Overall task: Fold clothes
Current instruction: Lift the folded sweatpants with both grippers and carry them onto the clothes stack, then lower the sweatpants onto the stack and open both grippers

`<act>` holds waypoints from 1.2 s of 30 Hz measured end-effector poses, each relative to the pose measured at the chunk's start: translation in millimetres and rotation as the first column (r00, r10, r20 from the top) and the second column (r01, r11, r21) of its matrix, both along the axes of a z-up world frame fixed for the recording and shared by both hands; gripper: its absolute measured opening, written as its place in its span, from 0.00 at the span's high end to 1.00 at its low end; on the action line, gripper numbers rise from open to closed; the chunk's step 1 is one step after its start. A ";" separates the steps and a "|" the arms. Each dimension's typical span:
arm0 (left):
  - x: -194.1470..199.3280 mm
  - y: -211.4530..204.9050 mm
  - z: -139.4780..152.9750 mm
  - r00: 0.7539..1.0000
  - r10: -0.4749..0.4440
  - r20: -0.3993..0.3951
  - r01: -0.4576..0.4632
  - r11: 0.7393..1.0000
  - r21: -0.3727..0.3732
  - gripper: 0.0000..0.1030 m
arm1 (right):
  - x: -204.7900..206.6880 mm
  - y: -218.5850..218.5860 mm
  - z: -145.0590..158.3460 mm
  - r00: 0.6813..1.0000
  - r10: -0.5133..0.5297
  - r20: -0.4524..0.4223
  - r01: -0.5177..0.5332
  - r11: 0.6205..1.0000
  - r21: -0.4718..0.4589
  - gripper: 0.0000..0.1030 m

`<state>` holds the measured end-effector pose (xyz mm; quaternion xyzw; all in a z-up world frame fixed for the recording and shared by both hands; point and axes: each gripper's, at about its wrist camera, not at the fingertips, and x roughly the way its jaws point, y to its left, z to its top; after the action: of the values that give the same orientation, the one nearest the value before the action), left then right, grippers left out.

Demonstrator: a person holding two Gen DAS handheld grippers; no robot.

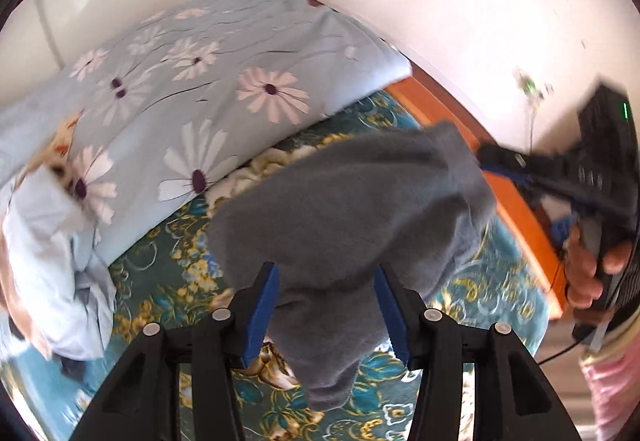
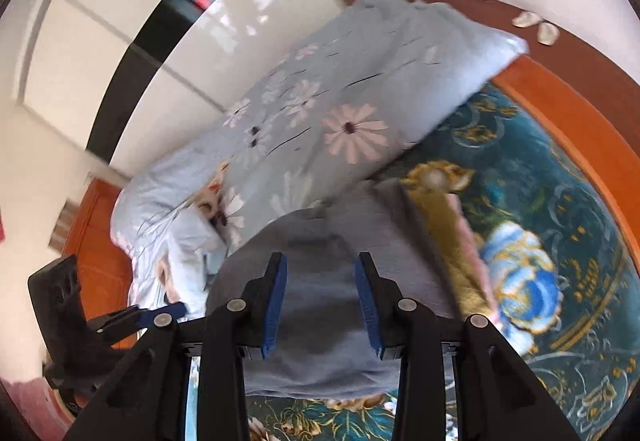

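A grey fleece garment (image 1: 340, 201) lies bunched on the teal floral blanket (image 1: 160, 273). My left gripper (image 1: 326, 269) is open, its blue pads (image 1: 266, 305) spread wide, and the lower part of the cloth runs between them. My right gripper (image 1: 486, 155) reaches the garment's far right corner, held by a hand (image 1: 584, 273). In the right wrist view, the right gripper (image 2: 321, 257) is also open over the grey garment (image 2: 312, 233), with cloth filling the gap. The left gripper (image 2: 180, 308) shows at the lower left there. Both views are blurred.
A light blue daisy quilt (image 1: 180, 81) is heaped along the far side of the bed (image 2: 340, 101). An orange wooden bed frame (image 1: 520, 225) borders the blanket (image 2: 560, 201). A yellowish and pink strip (image 2: 452, 233) lies beside the grey cloth. White walls stand behind.
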<state>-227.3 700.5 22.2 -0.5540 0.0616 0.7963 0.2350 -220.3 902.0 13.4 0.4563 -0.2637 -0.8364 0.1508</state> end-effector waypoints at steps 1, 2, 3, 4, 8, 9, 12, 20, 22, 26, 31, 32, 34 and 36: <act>0.0 6.1 -5.9 1.000 -0.022 0.004 0.022 1.000 -0.017 0.48 | -4.5 -3.9 -5.4 1.000 -0.002 0.000 0.002 1.000 0.006 0.65; -0.2 9.8 -13.5 0.999 -0.033 0.014 0.034 0.999 -0.034 0.48 | -9.7 -1.5 -15.2 0.999 -0.030 0.017 0.030 1.000 -0.009 0.65; -1.0 10.3 -23.1 0.999 -0.031 0.031 0.033 0.998 -0.049 0.48 | -14.7 1.1 -25.1 0.998 -0.057 0.036 0.058 0.998 -0.025 0.65; -2.4 9.9 -32.2 0.998 -0.028 0.047 0.031 0.998 -0.062 0.48 | -17.8 5.3 -35.2 0.994 -0.089 0.060 0.091 0.995 -0.045 0.65; -8.5 10.4 -51.3 0.997 -0.041 0.070 0.046 0.997 -0.066 0.48 | -26.8 14.6 -62.1 0.982 -0.154 0.114 0.165 0.982 -0.092 0.65; -10.1 12.6 -53.6 0.996 -0.049 0.072 0.054 0.996 -0.073 0.48 | -28.5 14.1 -64.5 0.981 -0.158 0.116 0.168 0.982 -0.084 0.65; -14.0 19.3 -59.5 0.995 -0.068 0.077 0.076 0.992 -0.096 0.47 | -32.9 10.8 -68.5 0.980 -0.159 0.122 0.167 0.984 -0.056 0.65; -13.4 16.4 -42.9 0.996 -0.006 0.088 0.011 0.999 -0.054 0.44 | -15.9 14.3 -44.5 0.982 -0.177 0.071 0.182 0.981 -0.072 0.65; -12.2 9.4 -29.1 0.997 0.036 0.075 -0.035 0.999 -0.006 0.44 | 2.9 18.2 -33.4 0.980 -0.195 0.033 0.197 0.976 -0.089 0.64; -6.0 -5.0 -19.8 0.990 0.090 0.110 -0.096 0.994 0.052 0.41 | 44.9 22.7 -26.4 0.975 -0.220 0.013 0.220 0.971 -0.088 0.59; 5.2 -21.8 -21.8 0.972 0.133 0.192 -0.153 0.984 0.094 0.35 | 92.7 15.6 -49.8 0.973 -0.210 0.096 0.214 0.976 -0.039 0.52; 8.7 -23.4 -23.5 0.970 0.136 0.202 -0.159 0.982 0.100 0.32 | 98.4 13.6 -54.9 0.971 -0.208 0.117 0.212 0.977 -0.024 0.52; 19.4 -25.7 -23.5 0.966 0.132 0.222 -0.161 0.980 0.119 0.28 | 111.1 10.6 -62.2 0.965 -0.216 0.148 0.217 0.976 0.012 0.51; 31.5 -27.7 -22.4 0.963 0.122 0.241 -0.159 0.978 0.139 0.24 | 119.1 6.4 -61.9 0.963 -0.223 0.149 0.219 0.975 0.042 0.45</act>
<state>-195.8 672.8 -0.2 -0.6257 -0.0686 0.7434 0.2261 -101.1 908.4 -48.6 0.4886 -0.3132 -0.8138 0.0304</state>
